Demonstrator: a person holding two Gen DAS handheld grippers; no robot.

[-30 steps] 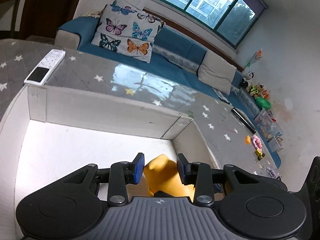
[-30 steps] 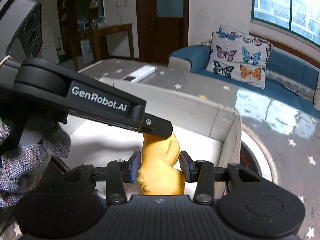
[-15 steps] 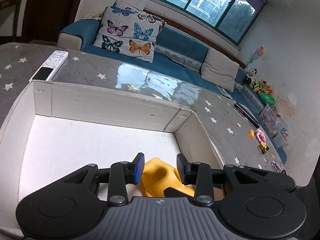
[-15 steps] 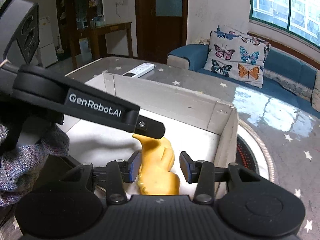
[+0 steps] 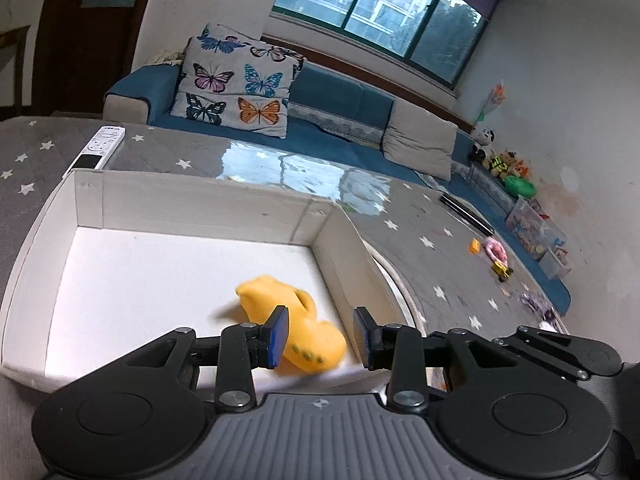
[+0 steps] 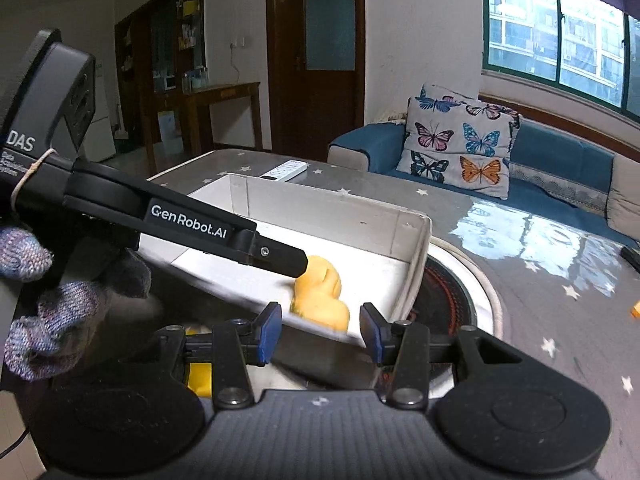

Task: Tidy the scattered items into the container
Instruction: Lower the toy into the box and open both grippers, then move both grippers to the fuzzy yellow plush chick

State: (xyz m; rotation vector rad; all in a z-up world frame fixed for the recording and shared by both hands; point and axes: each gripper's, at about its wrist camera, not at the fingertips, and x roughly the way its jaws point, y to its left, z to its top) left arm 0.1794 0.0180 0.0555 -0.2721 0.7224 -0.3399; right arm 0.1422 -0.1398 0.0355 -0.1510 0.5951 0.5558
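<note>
Both grippers hang spread over a white box (image 5: 200, 208) on a star-patterned grey bench (image 5: 420, 240), neither one pinching anything. Left gripper (image 5: 320, 338), its blue-padded fingers (image 5: 278, 336) apart, sits above the near right corner of the box, where a yellow toy (image 5: 288, 316) lies on its side on the white floor, close to the right wall and slightly blurred. Right gripper (image 6: 320, 334) is likewise wide, hovering at the near wall of the same box with the toy visible beyond its fingers; the left gripper's black arm, marked GenRobot.AI, crosses that view, held by a hand in a knitted glove (image 6: 48, 320). A white remote control (image 5: 98, 152) rests on the bench just past the box's far left corner. Small toys (image 5: 496, 258) lie scattered well apart from the box, toward the bench's far right edge. A blue sofa (image 5: 340, 100) with a butterfly-print cushion (image 5: 236, 84) runs behind the bench.
</note>
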